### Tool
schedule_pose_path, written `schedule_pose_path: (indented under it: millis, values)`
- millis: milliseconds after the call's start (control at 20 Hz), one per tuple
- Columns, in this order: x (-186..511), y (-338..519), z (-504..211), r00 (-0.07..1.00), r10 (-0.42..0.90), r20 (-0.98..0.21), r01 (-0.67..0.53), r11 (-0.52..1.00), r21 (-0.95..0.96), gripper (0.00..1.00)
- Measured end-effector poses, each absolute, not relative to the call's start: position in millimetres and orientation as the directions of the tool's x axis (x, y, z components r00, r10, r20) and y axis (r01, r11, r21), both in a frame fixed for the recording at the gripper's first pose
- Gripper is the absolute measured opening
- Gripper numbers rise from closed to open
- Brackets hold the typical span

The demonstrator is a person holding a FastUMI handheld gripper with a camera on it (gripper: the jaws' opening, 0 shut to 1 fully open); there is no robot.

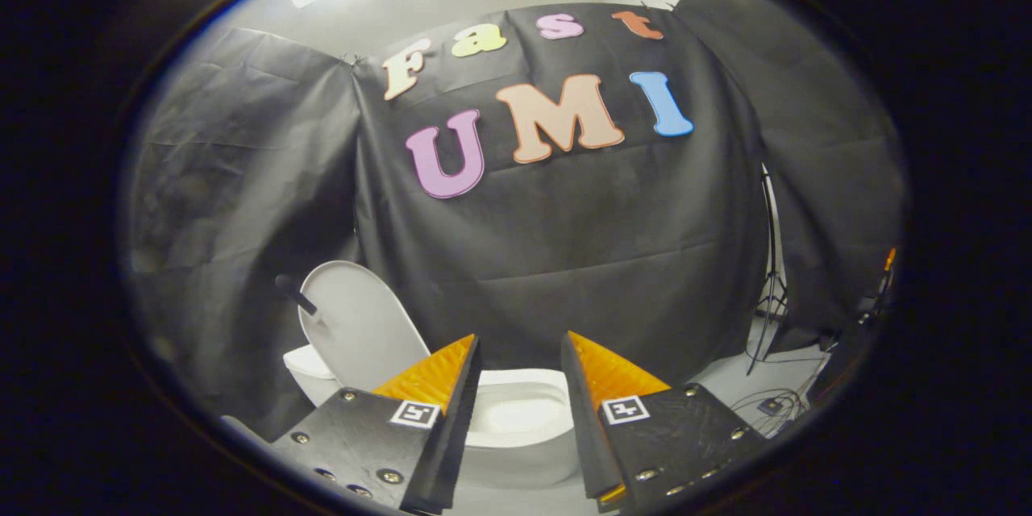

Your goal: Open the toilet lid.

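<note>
One toilet with one raised lid, one gripper with two fingers apart, perhaps one tripod.

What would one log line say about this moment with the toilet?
lid: raised upright | bowl: open, seen between the fingers | gripper: fingers apart, holding nothing | tripod: right of toilet

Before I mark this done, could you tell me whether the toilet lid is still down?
No, the lid stands upright behind the open bowl, and the open claw holds nothing.

The gripper hides part of the toilet bowl.
</note>
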State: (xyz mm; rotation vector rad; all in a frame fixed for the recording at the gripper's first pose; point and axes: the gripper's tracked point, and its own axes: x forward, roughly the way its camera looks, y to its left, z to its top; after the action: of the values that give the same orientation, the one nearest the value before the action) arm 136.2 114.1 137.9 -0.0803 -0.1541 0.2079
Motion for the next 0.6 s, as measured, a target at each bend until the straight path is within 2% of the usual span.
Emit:
schedule_pose_path:
  millis: [600]
  values:
    - [130,109,100,0.978,0.186,0.095,-0.187,0.982,0.005,0.58]
